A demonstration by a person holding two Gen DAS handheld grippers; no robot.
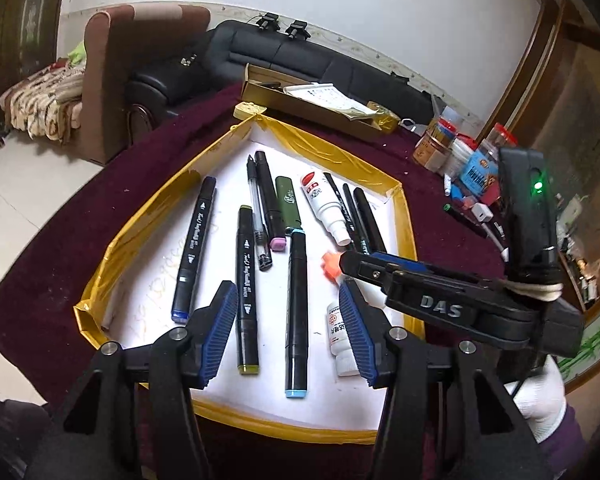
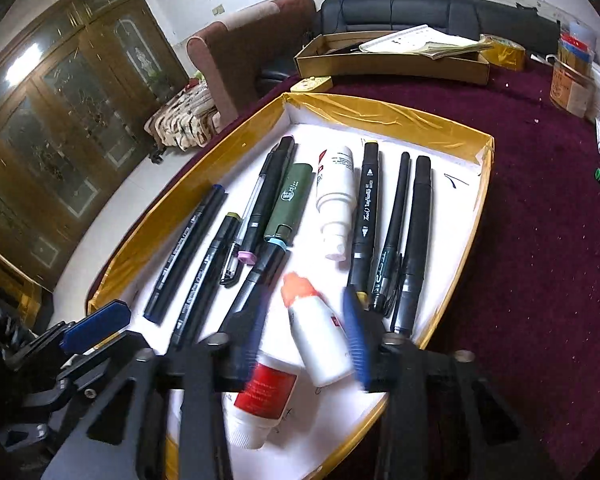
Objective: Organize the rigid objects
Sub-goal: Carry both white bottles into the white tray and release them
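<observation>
A gold-rimmed white tray holds several markers, pens and small white bottles. My left gripper is open and empty, low over the tray's near end, straddling an olive-capped marker and a light-blue-capped marker. My right gripper is open, its blurred fingers on either side of a small white bottle with an orange cap, which lies tilted over a red-labelled white bottle. In the left wrist view the right gripper reaches in from the right, the orange cap at its tip.
The tray sits on a dark red tablecloth. A long cardboard box with papers stands behind it. Jars and small packets crowd the table's right side. Sofas stand beyond the table.
</observation>
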